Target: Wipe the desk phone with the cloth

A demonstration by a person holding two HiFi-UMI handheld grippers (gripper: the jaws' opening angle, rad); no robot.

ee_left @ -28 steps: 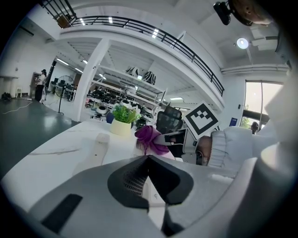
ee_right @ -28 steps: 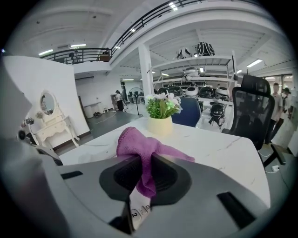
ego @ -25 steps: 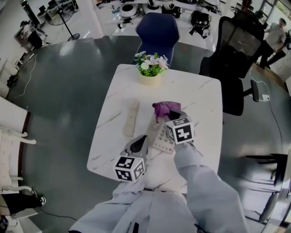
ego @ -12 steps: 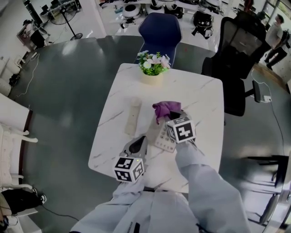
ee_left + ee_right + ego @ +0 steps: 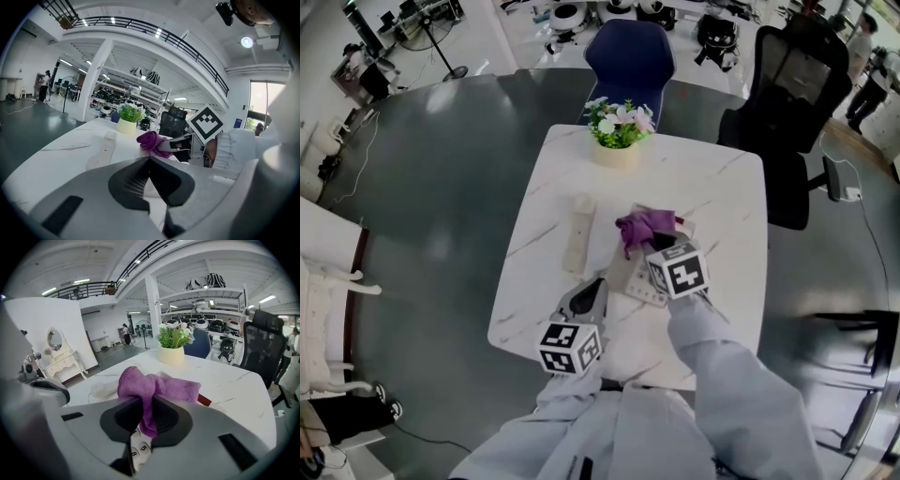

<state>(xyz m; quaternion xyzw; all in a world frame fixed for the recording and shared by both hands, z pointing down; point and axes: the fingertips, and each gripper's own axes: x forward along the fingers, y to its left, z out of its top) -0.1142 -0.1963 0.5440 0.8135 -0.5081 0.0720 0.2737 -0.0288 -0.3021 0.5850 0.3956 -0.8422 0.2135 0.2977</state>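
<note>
A purple cloth (image 5: 645,225) hangs bunched over the far end of the white desk phone (image 5: 639,281) at the middle of the marble table (image 5: 712,187). My right gripper (image 5: 651,242) is shut on the cloth (image 5: 152,386), and the phone's number keys (image 5: 136,448) show just under its jaws. The phone's handset (image 5: 578,234) lies off the base, to the left on the table. My left gripper (image 5: 596,289) is shut and empty, its tips near the phone's near-left corner. From the left gripper view, the cloth (image 5: 151,139) and the handset (image 5: 105,150) lie ahead of the left gripper (image 5: 150,160).
A potted plant (image 5: 619,133) stands at the table's far edge. A blue chair (image 5: 630,54) is behind it and a black office chair (image 5: 787,103) is at the far right. Grey floor surrounds the table.
The right gripper and cloth have edged slightly farther along the phone. The left gripper has stayed where it was.
</note>
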